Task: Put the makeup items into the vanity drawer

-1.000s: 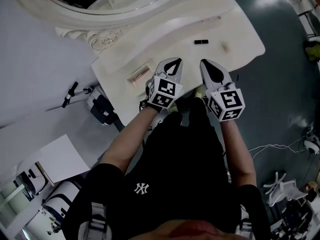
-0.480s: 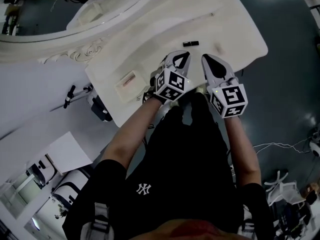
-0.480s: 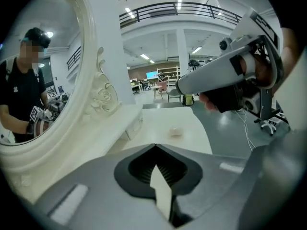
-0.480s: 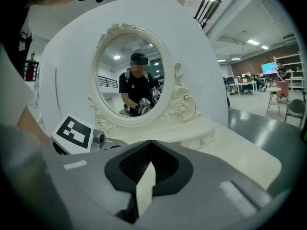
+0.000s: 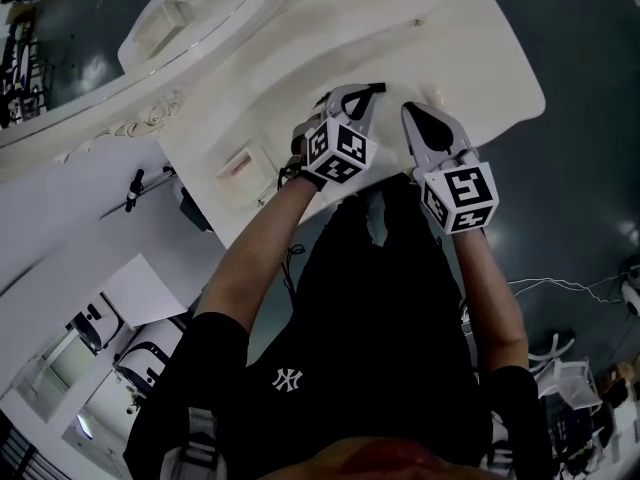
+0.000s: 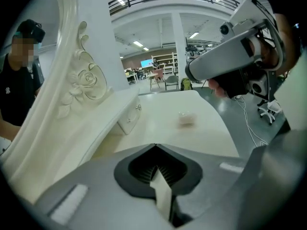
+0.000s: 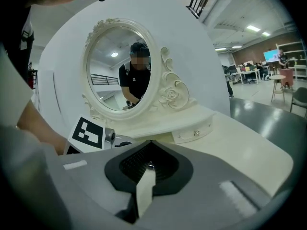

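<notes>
Head view: both tools hang over the vanity top point(image 5: 480, 58) at its front edge, on my side of the drawer point(image 6: 127, 121). On the left gripper point(image 6: 154, 145) the jaws are pressed together with nothing between them. Same on the right gripper point(image 7: 151, 143).

The drawer front sits flush, so it is not opened. A small pale jar point(image 6: 186, 119) rests on the top near the drawer, out in the open. A flat case point(image 5: 236, 164) with a pinkish inside lies well apart from the drawer.

My read: nothing is stowed yet. Opening the drawer and moving every item remain.
</notes>
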The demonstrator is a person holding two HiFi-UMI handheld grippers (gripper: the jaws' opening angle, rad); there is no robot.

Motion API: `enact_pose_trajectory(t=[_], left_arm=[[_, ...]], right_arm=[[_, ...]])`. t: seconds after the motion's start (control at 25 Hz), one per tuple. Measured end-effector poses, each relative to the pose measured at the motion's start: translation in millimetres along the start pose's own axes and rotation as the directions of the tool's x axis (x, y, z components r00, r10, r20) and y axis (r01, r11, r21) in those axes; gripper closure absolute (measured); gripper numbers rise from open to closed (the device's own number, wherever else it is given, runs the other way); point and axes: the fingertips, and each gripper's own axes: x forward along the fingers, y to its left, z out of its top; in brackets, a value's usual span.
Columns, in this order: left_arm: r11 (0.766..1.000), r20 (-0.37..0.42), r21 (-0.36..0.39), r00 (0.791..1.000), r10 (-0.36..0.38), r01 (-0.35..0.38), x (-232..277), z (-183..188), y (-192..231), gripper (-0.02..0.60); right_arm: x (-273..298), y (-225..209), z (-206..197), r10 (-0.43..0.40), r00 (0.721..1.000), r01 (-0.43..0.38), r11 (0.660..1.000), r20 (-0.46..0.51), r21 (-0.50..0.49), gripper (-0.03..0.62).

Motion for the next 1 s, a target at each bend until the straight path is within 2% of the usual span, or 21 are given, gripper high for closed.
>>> enact_pose_trajectory(t=[0.12,0.24,0.52,0.68,1.0], left_arm=[[1.000,-0.018,0.002,1.000,-0.022,0.022,12,-5,3,0.573],[0.998,-0.035,0.014,0.998,-0.058,0.058,21,-9,1,0.526],[0.989,-0.071,0.069,0.989,-0.129,0.134,37,-20,-4,0.471],[0.981,-0.093,0.056,0.979,-0.182,0.188,44,-27,-6,0.464],[0.987,-0.087,0.008,0.983,-0.161,0.162,48,-33,-1,0.485]], right_arm=[[8,-7,-4,0.014,1.000,-0.014,1.000,-0.012,0.008,0.572],[15,-11,-7,0.027,0.999,-0.027,1.000,-0.026,0.016,0.572],[26,-19,-9,0.041,0.998,-0.039,0.999,-0.041,0.030,0.572],[29,-18,-11,0.040,0.998,-0.038,0.999,-0.052,0.036,0.572],[26,-15,-13,0.015,0.998,-0.013,0.999,-0.054,0.038,0.572]])
